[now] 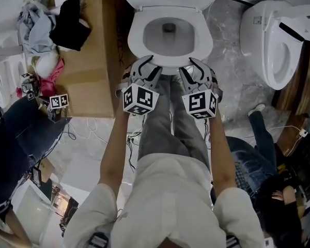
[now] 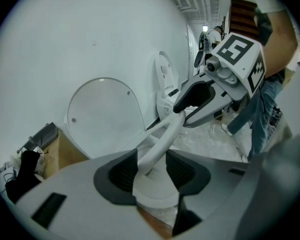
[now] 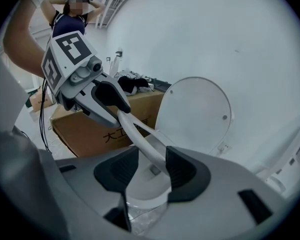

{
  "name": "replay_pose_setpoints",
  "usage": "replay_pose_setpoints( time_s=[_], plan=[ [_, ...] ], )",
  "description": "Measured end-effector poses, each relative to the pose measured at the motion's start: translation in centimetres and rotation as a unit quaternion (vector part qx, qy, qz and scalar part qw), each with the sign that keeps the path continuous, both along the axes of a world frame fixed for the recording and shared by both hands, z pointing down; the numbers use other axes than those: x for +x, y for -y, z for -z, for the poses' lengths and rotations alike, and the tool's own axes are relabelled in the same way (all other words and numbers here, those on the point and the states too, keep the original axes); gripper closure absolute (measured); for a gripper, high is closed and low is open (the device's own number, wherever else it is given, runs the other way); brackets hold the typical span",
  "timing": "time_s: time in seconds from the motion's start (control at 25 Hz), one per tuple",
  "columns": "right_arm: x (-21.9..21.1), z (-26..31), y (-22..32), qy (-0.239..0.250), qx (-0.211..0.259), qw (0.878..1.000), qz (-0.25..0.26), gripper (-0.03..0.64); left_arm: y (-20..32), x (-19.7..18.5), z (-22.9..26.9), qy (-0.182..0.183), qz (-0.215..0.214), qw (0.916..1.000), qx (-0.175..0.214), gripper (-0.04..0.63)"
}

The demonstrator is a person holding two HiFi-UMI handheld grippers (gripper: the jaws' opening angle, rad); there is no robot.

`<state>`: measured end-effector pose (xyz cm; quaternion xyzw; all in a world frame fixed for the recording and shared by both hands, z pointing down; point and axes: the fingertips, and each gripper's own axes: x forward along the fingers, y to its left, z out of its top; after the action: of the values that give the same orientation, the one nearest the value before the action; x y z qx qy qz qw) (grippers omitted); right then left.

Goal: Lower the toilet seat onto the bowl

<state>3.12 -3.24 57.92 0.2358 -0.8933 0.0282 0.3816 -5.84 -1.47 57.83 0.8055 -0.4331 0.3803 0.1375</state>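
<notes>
- Toilet seat (image 1: 136, 37) rings the toilet bowl (image 1: 155, 40) at the top middle of the head view. Its front edge is hidden under the two claws, and from above I cannot tell whether it rests on the bowl.
- Far left in the head view, a person in dark clothes (image 1: 13, 138) is cut off by the edge. A third marker cube (image 1: 58, 102) sits close by, and what carries it is hard to make out.
- Next comes one cardboard box (image 1: 95, 45) beside the bowl, with a heap of clothes (image 1: 44, 19) on it.
- Left claw (image 2: 150, 168) is clenched on the seat's rim, which runs up between its pads. Its own view shows what the head view does not. The seat is tilted with its front lifted clear of the bowl, and the lid (image 2: 102, 116) stands upright against the wall.
- Right claw (image 3: 152, 166) likewise grasps the rim, just beside the left one at the seat's front. Its view adds dark print on the box's side.
- Each gripper view shows the other claw on the same rim further along.
- To the right stands a second toilet (image 1: 271, 40). Below it a person in jeans (image 1: 245, 159) is cut off by the edge.
- Count in the head view: two toilets, two claws, three marker cubes, one box.
</notes>
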Motion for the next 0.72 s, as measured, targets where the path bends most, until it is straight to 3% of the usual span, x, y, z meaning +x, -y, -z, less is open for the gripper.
replay_pose_setpoints(
  time_s=[0.72],
  plan=[
    [1.0, -4.3, -3.7, -0.006, -0.044, 0.999, 0.025, 0.408, -3.9, 1.1, -4.1, 0.021, -0.013, 0.9991, -0.034, 0.396]
  ],
)
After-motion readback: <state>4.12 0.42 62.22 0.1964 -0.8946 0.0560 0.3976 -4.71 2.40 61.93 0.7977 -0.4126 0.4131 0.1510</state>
